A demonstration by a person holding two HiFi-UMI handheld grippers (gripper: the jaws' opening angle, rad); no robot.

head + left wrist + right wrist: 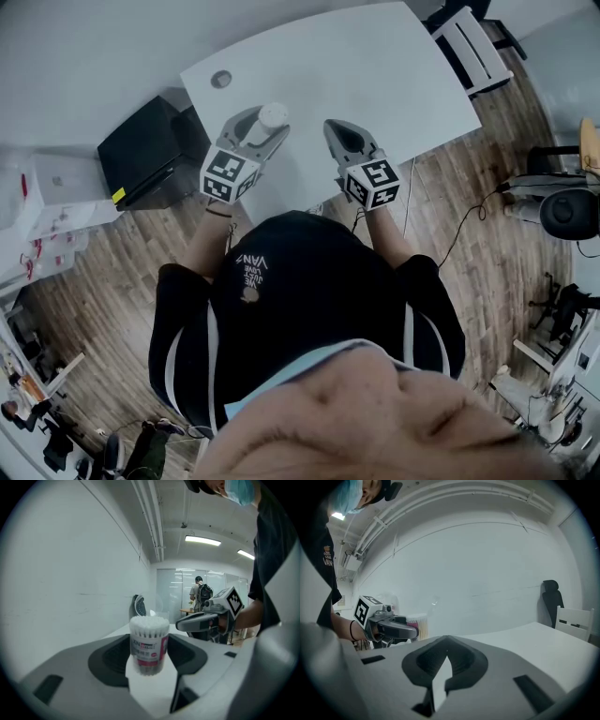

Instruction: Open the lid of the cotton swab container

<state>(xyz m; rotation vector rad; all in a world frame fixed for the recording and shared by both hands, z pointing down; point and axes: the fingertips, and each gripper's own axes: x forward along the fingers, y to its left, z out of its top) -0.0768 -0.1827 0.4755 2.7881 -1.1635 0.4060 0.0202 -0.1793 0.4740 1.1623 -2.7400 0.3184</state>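
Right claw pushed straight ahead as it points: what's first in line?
Probably the white tabletop: the shut right claw points slightly down over it with nothing standing ahead. The clear cotton swab container sits off to its left.

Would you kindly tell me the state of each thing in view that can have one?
cotton swab container: upright, full of swabs, between the left jaws.
lid: cannot tell whether it is on or off.
left gripper: shut on the cotton swab container.
right gripper: shut, nothing between its jaws.
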